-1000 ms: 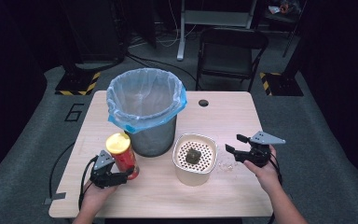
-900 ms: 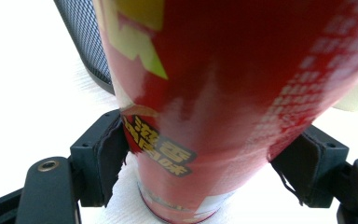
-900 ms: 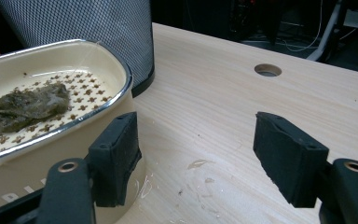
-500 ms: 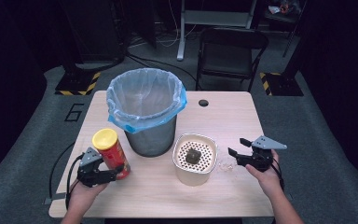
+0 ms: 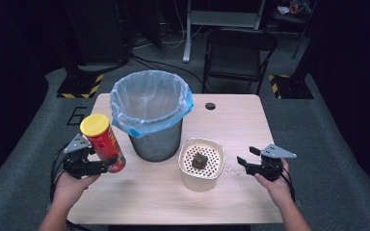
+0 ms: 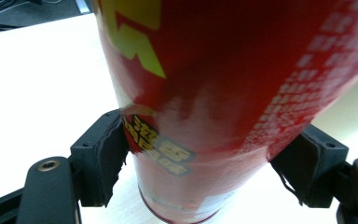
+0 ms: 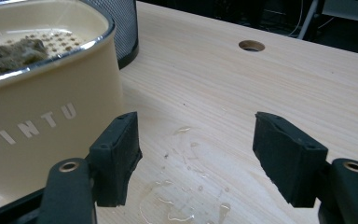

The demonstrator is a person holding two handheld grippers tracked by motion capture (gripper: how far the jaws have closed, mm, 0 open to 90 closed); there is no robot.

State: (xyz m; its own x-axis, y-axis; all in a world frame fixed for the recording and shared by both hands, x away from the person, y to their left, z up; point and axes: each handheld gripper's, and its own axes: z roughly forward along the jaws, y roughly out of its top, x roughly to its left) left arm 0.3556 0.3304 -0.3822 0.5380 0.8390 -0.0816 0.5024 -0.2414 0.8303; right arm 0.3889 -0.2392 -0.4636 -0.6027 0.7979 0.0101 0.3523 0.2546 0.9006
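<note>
1. The left gripper (image 5: 107, 165) is clamped on a red canister (image 5: 105, 144) with a yellow lid (image 5: 95, 124); both jaws press its lower sides, and it tilts, lifted off the wooden table (image 5: 231, 125).
2. Just beyond and to the right of that gripper stands a mesh bin (image 5: 153, 120) (lined with a blue bag).
3. The right gripper (image 5: 244, 157) is spread wide and holds nothing.
4. A cream container (image 7: 46, 107), printed "PINTU", sits just beside its left jaw, with a dark lump (image 5: 200, 160) on its perforated top.
5. Water drops (image 7: 182, 186) lie on the table between the jaws.
</note>
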